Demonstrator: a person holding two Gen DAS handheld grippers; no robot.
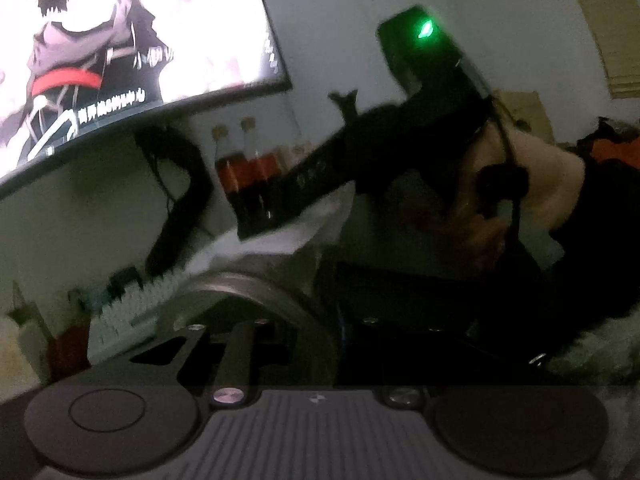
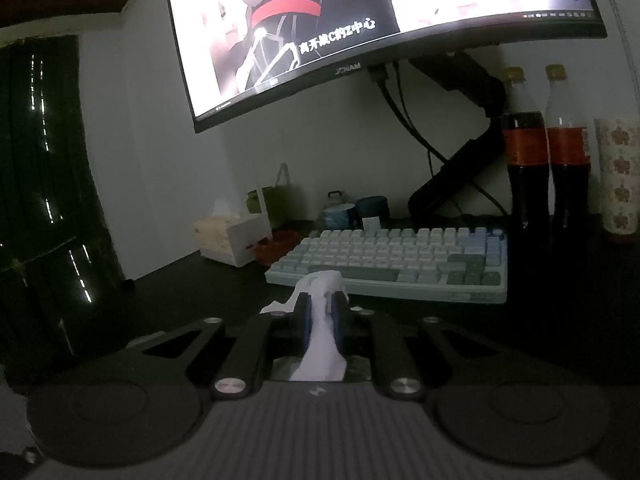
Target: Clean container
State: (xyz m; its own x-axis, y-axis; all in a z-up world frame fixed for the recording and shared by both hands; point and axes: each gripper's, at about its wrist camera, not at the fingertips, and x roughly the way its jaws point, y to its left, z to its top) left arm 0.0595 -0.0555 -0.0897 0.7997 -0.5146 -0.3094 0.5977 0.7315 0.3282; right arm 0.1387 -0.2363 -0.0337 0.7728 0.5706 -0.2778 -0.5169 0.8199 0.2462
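Between the blue pads of the right hand-held gripper [image 2: 322, 312] a white tissue [image 2: 320, 344] is pinched tight, low over the dark table [image 2: 180, 292] in front of the keyboard [image 2: 400, 258]. Seen from the left wrist, the metal container [image 1: 280, 304] sits right at the left hand-held gripper [image 1: 256, 344], whose jaws look nearly closed on its rim, though dimness and blur leave that grip uncertain, while the tissue hangs just above the container
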